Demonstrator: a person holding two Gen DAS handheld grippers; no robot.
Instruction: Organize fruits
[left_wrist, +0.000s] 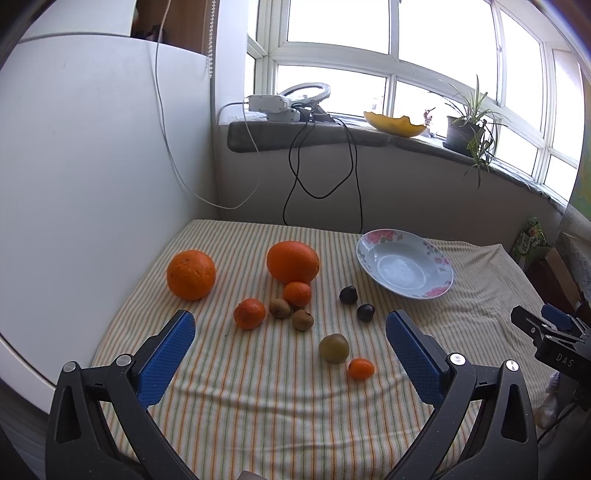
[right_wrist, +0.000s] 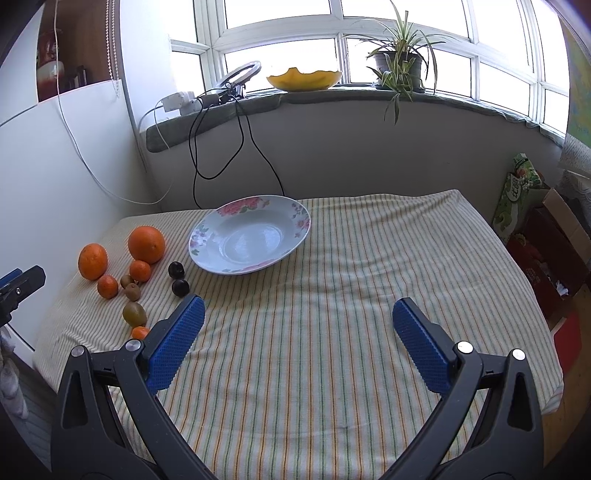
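L wrist: left gripper (left_wrist: 290, 330) spread wide, nothing betw the pads, above the striped cloth (left_wrist: 258, 406). Fruit loose on the cloth: 2 oranges (left_wrist: 191, 274), 2 mandarins (left_wrist: 249, 313), 2 brown kiwis (left_wrist: 279, 308), 2 plums (left_wrist: 348, 294), green kiwi (left_wrist: 334, 348), kumquat (left_wrist: 361, 368). Plate (left_wrist: 404, 267) empty, far R of the fruit.

R wrist: right gripper (right_wrist: 298, 319) also spread, empty, over bare cloth. Plate (right_wrist: 251, 233) ahead-left; fruit clustered far L by the cloth edge.

plate (left_wrist: 439, 264): floral rim, empty, far right | two oranges (left_wrist: 191, 274), two mandarins (left_wrist: 249, 313), three kiwis (left_wrist: 334, 348), two dark plums (left_wrist: 348, 294), kumquat (left_wrist: 361, 368): loose on cloth, left of plate
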